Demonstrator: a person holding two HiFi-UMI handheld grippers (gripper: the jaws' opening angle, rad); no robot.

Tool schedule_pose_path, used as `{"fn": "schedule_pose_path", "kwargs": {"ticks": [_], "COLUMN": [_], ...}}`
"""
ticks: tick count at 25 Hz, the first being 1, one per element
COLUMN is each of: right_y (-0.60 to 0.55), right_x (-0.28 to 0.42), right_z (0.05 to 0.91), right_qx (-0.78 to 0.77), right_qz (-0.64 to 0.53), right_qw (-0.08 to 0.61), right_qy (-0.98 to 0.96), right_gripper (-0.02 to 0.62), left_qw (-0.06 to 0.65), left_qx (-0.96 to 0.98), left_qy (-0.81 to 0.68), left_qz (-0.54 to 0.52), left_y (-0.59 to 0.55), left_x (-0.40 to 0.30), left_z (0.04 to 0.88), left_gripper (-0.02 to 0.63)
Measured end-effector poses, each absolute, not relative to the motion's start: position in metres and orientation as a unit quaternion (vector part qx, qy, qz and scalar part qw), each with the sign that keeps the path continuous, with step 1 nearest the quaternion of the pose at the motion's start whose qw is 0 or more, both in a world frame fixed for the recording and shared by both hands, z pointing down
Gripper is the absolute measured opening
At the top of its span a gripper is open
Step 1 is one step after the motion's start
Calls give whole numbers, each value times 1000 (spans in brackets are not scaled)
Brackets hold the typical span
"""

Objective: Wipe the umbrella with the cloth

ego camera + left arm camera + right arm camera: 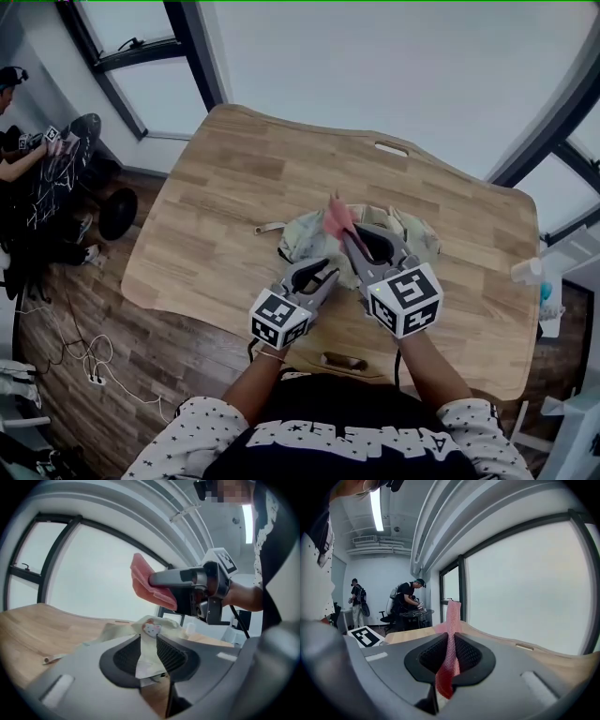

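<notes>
A pale cream-green umbrella (412, 234) lies collapsed and crumpled on the middle of the wooden table (234, 169). My left gripper (323, 272) is shut on a fold of its fabric (150, 629), which bears a small cartoon print, at the umbrella's near left side. My right gripper (352, 239) is shut on a pink cloth (337, 218) that stands up from its jaws over the umbrella. In the right gripper view the cloth (452, 616) is pinched between the pads. In the left gripper view the right gripper (154, 580) hovers above the umbrella, holding the cloth (143, 581).
The umbrella's strap (267, 228) trails left on the table. A bottle (527, 272) stands off the table's right edge. A person (19, 159) works with a dark umbrella at the far left, and cables (84, 361) lie on the floor. Windows line the table's far side.
</notes>
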State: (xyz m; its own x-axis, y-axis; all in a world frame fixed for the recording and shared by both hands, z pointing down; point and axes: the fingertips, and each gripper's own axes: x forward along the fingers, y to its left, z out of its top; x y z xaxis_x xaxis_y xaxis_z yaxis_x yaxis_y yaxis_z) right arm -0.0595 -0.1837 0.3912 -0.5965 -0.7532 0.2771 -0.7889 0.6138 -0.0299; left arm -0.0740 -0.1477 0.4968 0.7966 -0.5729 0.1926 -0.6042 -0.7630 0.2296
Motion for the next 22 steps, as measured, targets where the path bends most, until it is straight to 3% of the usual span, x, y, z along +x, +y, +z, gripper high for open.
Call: {"fn": "schedule_pose_path", "kwargs": {"ticks": [8,12,17,19,21,22], "right_y": [-214,-225,-229,-230,-233,-234], "right_x": [-68,-63,-45,-38,-35,-36], "right_z": [444,459,471,475,478,479], "right_qx": [478,497,516,522,521,518], "right_qz": [103,106,119,121,117,114], "right_qw": [167,190,207,212,221,226], "right_qy": [-856,-840,-823,-817,-816,-817], "right_gripper": [44,44,44,44,44,44], "left_qw": [126,164,177,165,160,160], "left_qx": [920,921,924,921,918,917], "left_qy": [-357,-331,-300,-302,-308,-309], "left_qz": [99,122,156,181,194,193], "left_y": [-196,-209,-215,-219,-221,-222], "left_x": [-141,-142,-128,-127,-129,-130], "left_z": [522,544,564,571,575,575], "left_gripper": [134,190,196,154,27,10]}}
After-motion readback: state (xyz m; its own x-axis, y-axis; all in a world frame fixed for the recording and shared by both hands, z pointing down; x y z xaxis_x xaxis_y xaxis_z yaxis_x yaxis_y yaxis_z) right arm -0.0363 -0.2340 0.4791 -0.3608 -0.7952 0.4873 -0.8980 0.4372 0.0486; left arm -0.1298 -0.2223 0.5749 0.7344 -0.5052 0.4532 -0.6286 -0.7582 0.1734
